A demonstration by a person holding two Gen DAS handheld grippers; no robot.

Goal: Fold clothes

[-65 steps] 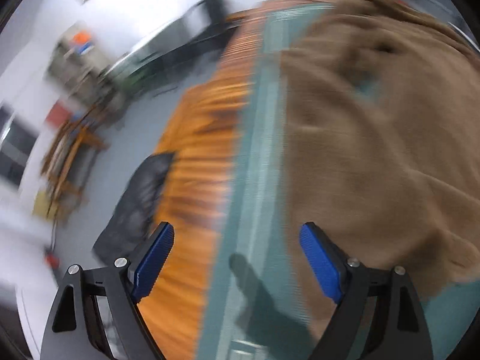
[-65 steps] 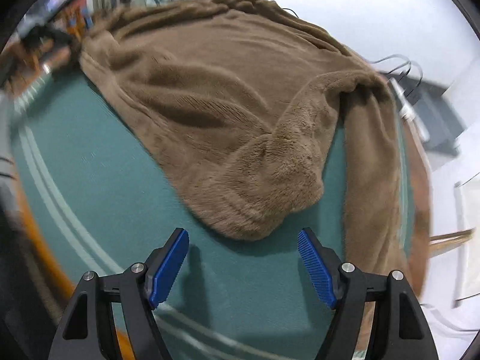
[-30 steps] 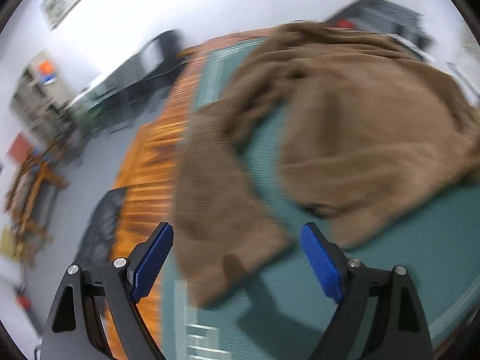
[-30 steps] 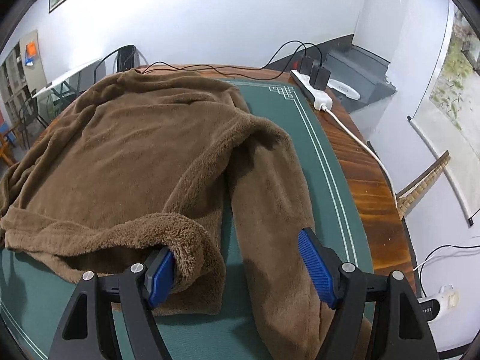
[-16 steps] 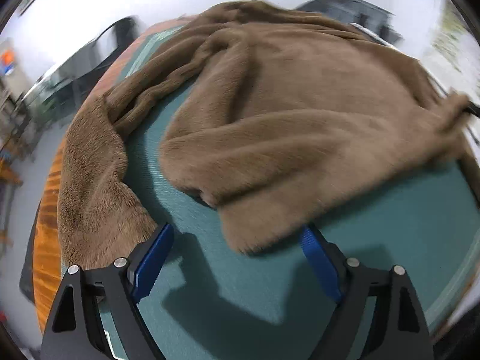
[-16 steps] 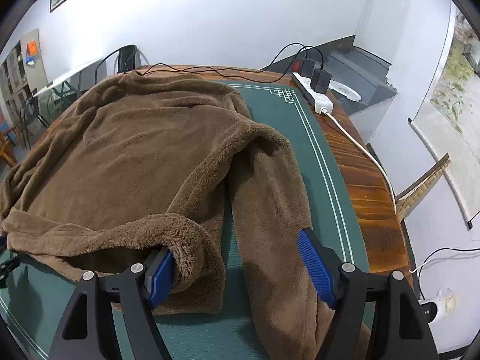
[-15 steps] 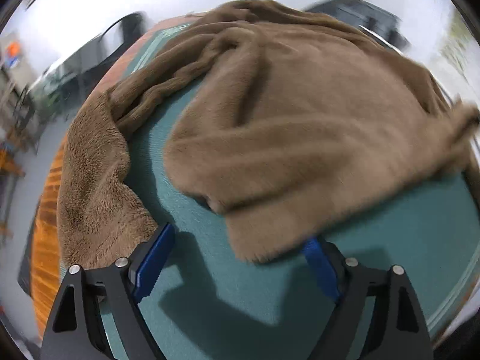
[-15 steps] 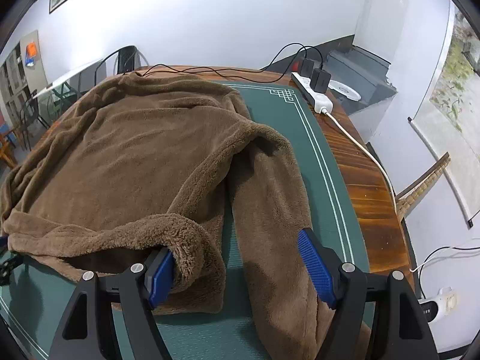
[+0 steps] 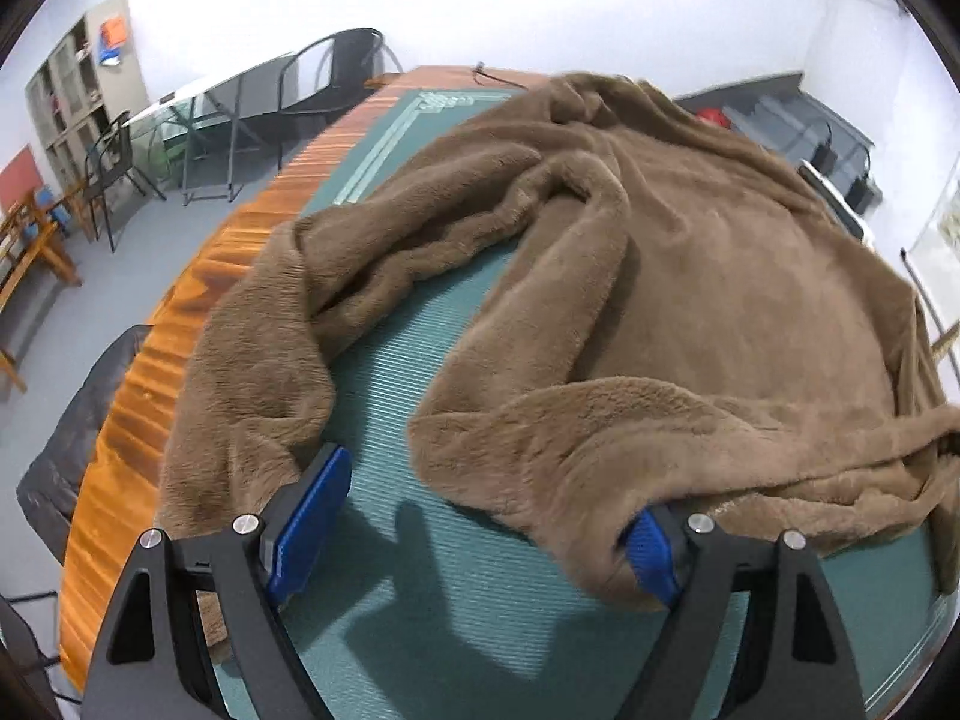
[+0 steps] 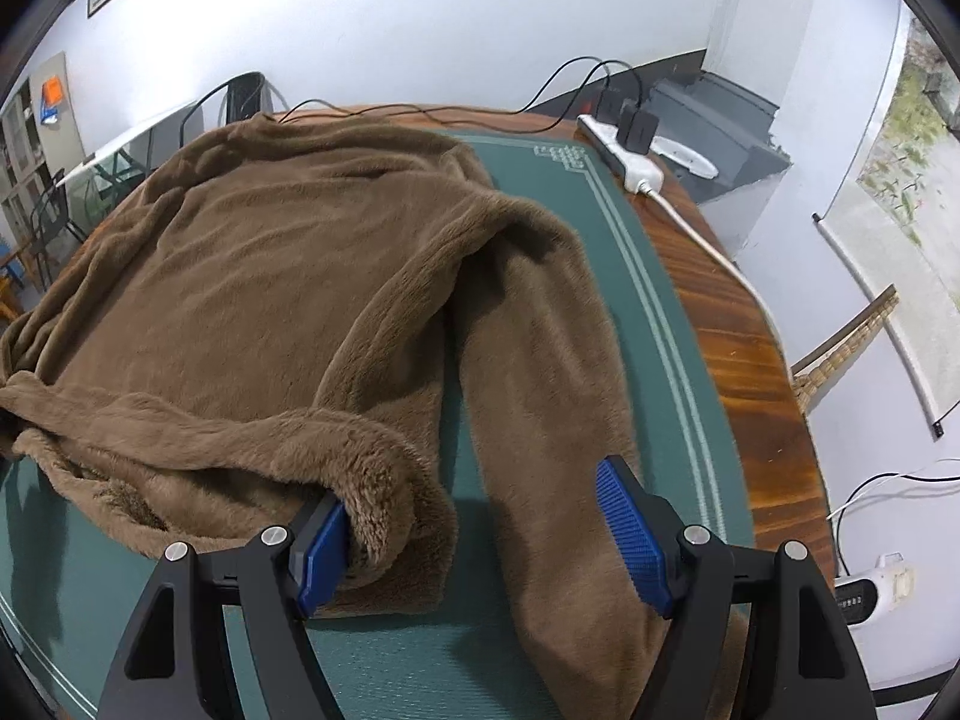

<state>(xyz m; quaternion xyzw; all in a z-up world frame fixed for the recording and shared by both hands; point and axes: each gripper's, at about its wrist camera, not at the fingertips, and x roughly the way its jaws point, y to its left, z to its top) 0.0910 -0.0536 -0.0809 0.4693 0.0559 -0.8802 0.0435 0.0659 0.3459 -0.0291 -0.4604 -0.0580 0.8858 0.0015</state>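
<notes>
One sweater [image 9: 720,300], one mat [image 9: 420,372], one table [image 9: 180,324], two grippers.

The sweater shows two sleeves, one trailing to the left edge [image 9: 252,360] and one lying along the right side [image 10: 540,348]. The left gripper [image 9: 474,516] and the right gripper [image 10: 480,528] each carry two blue pads [image 9: 309,519], four in all. On the table's far end sits one white power strip [image 10: 624,159] with two black plugs [image 10: 636,129] in it. One second strip [image 10: 870,591] lies on the floor. Two dark chairs [image 9: 342,78] stand behind the table, and one scroll [image 10: 900,228] hangs on the wall.
</notes>
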